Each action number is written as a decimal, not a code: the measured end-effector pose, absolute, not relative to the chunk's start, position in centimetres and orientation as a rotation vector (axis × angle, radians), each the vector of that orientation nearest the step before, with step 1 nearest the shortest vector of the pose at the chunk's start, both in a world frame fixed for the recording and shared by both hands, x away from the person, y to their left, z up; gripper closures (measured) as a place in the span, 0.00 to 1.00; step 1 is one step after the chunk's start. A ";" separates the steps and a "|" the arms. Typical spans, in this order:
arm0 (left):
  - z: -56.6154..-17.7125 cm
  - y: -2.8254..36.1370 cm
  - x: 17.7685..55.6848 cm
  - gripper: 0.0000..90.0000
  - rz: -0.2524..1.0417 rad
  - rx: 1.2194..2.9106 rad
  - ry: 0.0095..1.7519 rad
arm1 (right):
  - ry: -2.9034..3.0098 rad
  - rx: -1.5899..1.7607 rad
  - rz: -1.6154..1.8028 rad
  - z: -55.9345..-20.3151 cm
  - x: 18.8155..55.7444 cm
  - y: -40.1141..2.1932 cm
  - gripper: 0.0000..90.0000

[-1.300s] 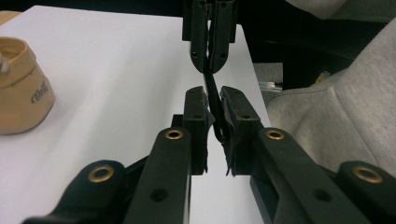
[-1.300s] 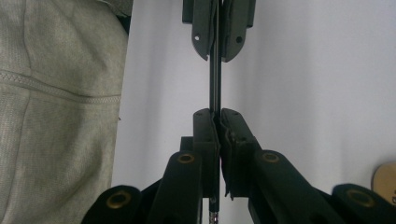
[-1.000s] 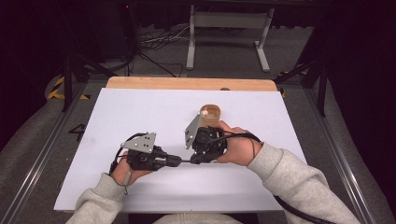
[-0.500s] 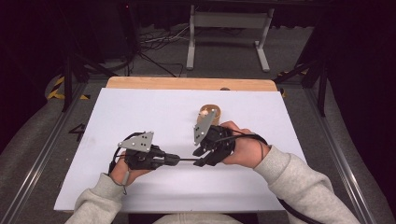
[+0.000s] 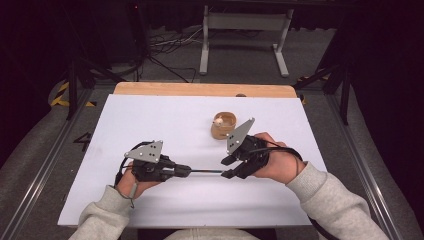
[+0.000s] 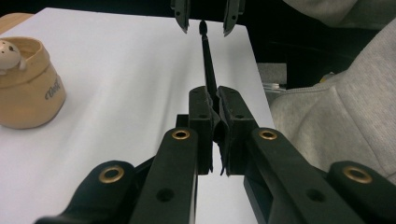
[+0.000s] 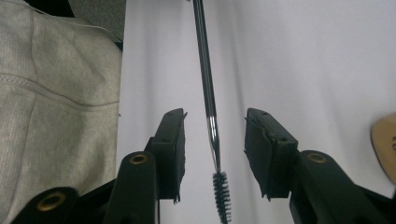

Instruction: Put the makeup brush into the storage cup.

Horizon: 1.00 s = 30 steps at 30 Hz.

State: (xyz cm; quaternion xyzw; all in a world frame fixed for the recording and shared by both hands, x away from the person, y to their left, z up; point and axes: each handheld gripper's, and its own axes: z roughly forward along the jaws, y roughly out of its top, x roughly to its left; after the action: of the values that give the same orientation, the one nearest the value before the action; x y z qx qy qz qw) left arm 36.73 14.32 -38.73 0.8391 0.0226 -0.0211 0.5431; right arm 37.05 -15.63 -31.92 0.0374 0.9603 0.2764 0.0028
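From the high view, the left gripper (image 5: 182,170) is clamped on one end of a thin black wand (image 5: 204,171), which runs level above the white table (image 5: 150,115) to the right gripper (image 5: 226,167); a small tan pot (image 5: 223,125) stands just beyond the right hand (image 5: 272,160), apart from both tools.

In the left gripper view, the jaws are pressed together on the wand's handle (image 6: 208,70); its far tip sits between the other gripper's spread jaws at the top edge, touching neither as far as I can tell; the pot (image 6: 29,84) rests off to the left with a little pale figure (image 6: 8,51) at its rim.

In the right gripper view, the jaws stand wide apart with the wand's bristled brush end (image 7: 221,189) between them, clear of both pads; the right gripper holds nothing.

The risk, as I judge it: closing on the bristles rather than the shaft could crush or bend them; a skewed pull could twist the slim wand in the left grip; a wide swing of the right hand might knock the pot.
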 end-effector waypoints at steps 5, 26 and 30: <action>-38.6 14.5 36.7 0.94 -0.047 1.989 0.050 | 3.012 0.136 0.865 -32.5 37.2 -16.4 0.67; -38.6 14.9 36.6 0.94 -0.036 1.965 0.040 | 3.016 0.139 0.926 -33.3 37.4 -17.8 0.85; -38.6 14.9 36.6 0.94 -0.026 1.964 0.039 | 3.022 0.133 0.911 -33.3 37.5 -17.7 0.91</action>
State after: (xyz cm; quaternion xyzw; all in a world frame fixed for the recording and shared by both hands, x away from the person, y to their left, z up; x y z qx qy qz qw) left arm 36.64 14.88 -38.61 0.8317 0.0166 -0.0112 0.5549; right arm 37.48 -17.75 -33.33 0.0422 0.9565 0.2884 -0.0090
